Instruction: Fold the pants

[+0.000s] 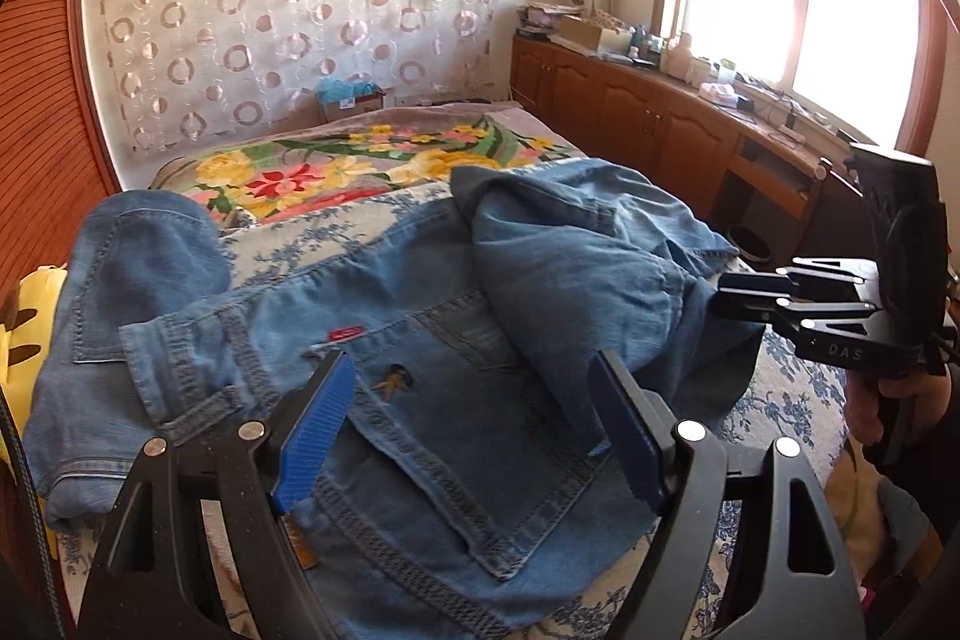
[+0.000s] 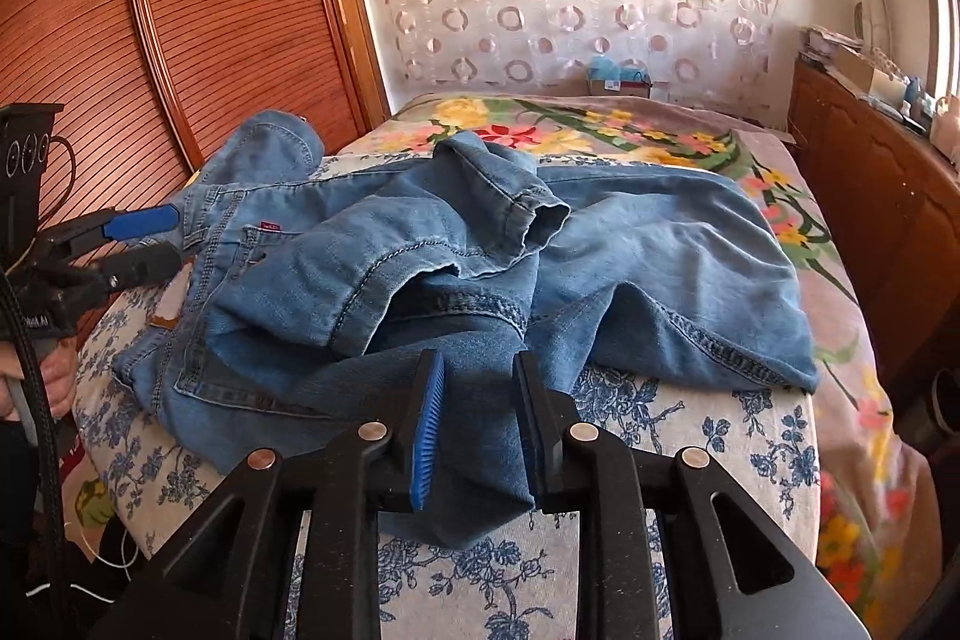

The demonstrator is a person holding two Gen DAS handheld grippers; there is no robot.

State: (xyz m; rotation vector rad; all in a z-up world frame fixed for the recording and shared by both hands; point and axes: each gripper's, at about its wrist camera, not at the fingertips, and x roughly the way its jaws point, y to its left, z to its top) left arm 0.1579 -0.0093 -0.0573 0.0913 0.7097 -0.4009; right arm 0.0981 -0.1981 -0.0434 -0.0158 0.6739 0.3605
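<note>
Blue denim jeans (image 1: 420, 316) lie crumpled on the bed, waistband toward the left gripper, one leg bunched over the seat. My left gripper (image 1: 474, 400) is open just above the back pocket, holding nothing. My right gripper (image 2: 480, 400) has its jaws partly closed with a fold of a trouser leg (image 2: 474, 460) between them; whether they pinch it is unclear. The jeans (image 2: 630, 250) spread across the bed in the right wrist view, where the left gripper (image 2: 153, 244) shows near the waistband. The right gripper (image 1: 750, 292) appears at the right of the left wrist view.
The bed has a blue-flowered sheet (image 2: 690, 436) and a bright floral blanket (image 1: 336, 172) beyond. A slatted wooden wardrobe (image 2: 150, 10) stands on the left, low wooden cabinets (image 1: 630, 112) with clutter under the window on the right. A yellow item (image 1: 24, 316) lies at the left bed edge.
</note>
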